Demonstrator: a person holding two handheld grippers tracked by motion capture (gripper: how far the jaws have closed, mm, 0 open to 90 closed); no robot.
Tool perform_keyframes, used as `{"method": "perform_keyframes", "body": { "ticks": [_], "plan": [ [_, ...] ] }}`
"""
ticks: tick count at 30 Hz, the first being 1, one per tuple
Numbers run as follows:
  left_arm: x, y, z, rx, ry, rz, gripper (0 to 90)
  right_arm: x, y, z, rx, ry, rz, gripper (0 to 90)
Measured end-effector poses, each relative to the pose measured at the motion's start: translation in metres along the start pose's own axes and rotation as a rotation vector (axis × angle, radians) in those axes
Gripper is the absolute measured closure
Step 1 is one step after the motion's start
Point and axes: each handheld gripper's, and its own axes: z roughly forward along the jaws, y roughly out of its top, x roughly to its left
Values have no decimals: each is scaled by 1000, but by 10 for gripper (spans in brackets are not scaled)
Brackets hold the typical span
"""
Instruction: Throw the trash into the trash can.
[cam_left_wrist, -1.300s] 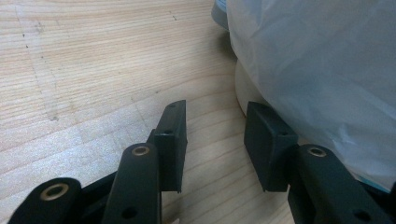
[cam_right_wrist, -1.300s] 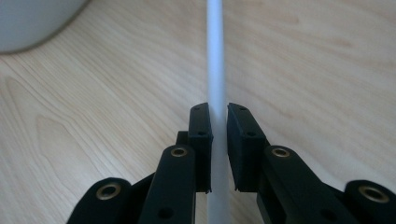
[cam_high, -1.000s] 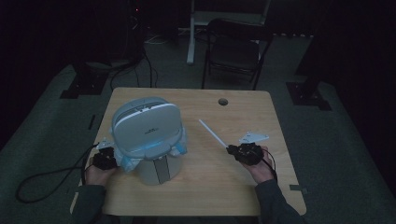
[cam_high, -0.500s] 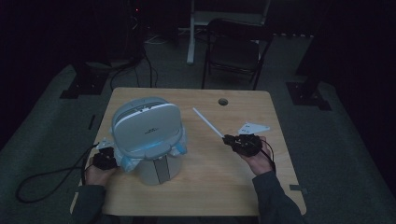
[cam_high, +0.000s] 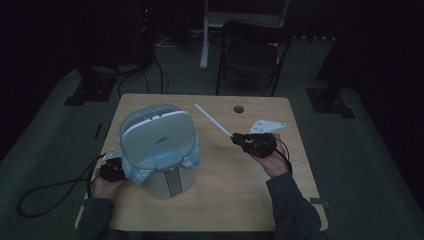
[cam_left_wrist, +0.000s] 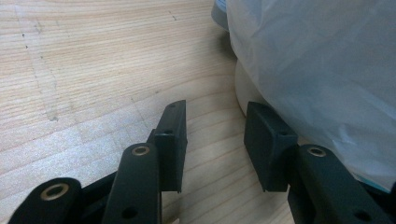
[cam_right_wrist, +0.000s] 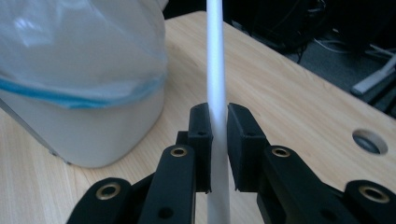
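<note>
- The wooden bench (cam_high: 220, 200) carries everything; a round hole (cam_high: 238, 108) is cut near its far edge, seen beyond and to the right of the right jaws in the right gripper view.
- A grey-white bin (cam_high: 159, 145) with a closed lid stands on the bench, lined with a clear plastic bag (cam_left_wrist: 317, 60) whose blue-edged rim folds out from under the lid. The lid hides whatever is inside.
- In the left gripper view the bag hangs just beside the right-hand jaw and the bin's pale base curves in beyond that jaw's tip.
- The left gripper (cam_left_wrist: 215, 140) sits low over the bench at the bin's near left side, its jaws apart with only bare wood between them.
- The right gripper (cam_right_wrist: 218, 144) has its jaws clamped on a thin white rod (cam_right_wrist: 217, 70), which runs straight out past the jaw tips and slants up over the bench; the bin lies to the left of these jaws.
</note>
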Motion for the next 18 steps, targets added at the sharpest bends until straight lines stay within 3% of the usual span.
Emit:
{"method": "perform_keyframes", "body": {
  "ticks": [18],
  "plan": [
    [0, 0, 0, 0, -2, -1, 603, 12, 44, 6, -51, 73, -96, 800]
  ]
}}
